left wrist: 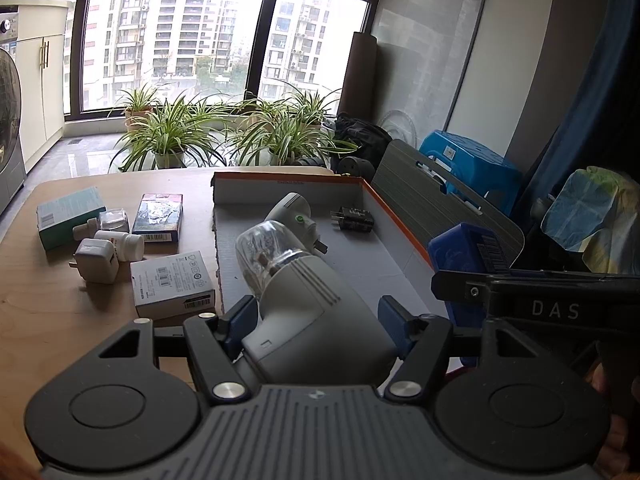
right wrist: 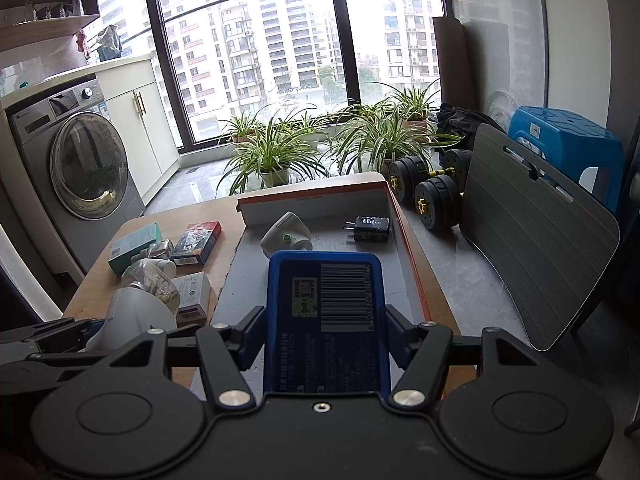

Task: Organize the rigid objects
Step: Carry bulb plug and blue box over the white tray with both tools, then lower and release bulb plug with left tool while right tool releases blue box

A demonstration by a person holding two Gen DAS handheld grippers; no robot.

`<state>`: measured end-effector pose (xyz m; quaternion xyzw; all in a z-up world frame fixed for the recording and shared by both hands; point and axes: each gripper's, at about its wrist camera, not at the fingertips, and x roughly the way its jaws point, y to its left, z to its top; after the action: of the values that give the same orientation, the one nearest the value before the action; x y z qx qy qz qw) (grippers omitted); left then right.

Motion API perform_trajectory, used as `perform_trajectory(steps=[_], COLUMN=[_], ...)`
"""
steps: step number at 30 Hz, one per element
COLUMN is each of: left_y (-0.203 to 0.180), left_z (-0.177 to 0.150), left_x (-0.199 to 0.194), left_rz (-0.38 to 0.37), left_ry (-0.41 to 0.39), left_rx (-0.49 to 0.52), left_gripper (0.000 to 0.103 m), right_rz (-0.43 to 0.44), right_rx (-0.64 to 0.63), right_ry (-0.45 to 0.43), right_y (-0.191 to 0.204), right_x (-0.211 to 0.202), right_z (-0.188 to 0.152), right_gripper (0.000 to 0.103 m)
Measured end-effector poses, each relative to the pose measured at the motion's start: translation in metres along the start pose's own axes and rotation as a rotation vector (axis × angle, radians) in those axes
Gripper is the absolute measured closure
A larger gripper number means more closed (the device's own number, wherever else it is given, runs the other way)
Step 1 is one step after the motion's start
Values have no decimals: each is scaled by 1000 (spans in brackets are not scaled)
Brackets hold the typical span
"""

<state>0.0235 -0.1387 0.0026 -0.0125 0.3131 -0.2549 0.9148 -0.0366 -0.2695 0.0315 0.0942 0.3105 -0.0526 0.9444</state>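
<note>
My left gripper (left wrist: 316, 320) is shut on a grey plug-in device with a clear bottle (left wrist: 304, 296), held over the front of the open cardboard box (left wrist: 400, 224). My right gripper (right wrist: 324, 328) is shut on a blue box with a barcode (right wrist: 328, 320), held over the same cardboard box (right wrist: 404, 240); the blue box also shows at the right of the left wrist view (left wrist: 460, 256). Inside the cardboard box lie a white plug-in device (left wrist: 292, 212) and a black charger (left wrist: 354, 218).
On the wooden table (left wrist: 32, 300) left of the box lie a green box (left wrist: 68, 216), a dark patterned box (left wrist: 158, 218), a white box (left wrist: 172, 284), a white adapter (left wrist: 96, 260) and a white pill bottle (left wrist: 124, 244). Plants, dumbbells (right wrist: 428, 192), a grey board (right wrist: 532, 248) stand beyond.
</note>
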Motion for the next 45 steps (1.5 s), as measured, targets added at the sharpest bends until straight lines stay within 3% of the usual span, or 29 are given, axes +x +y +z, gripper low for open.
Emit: perform_trajectory(steps=[25,45], left_y=[4,2], left_z=[6,11], left_x=[15,46], left_rz=[-6,-27], left_ry=[21,60], left_rx=[25,47], left_gripper=[35,35], right_rz=[-4,27], right_rx=[23,14], right_ry=[15,90], right_y=[-3,-9], right_x=[10,64], right_z=[-5,31], right_gripper=[29,29])
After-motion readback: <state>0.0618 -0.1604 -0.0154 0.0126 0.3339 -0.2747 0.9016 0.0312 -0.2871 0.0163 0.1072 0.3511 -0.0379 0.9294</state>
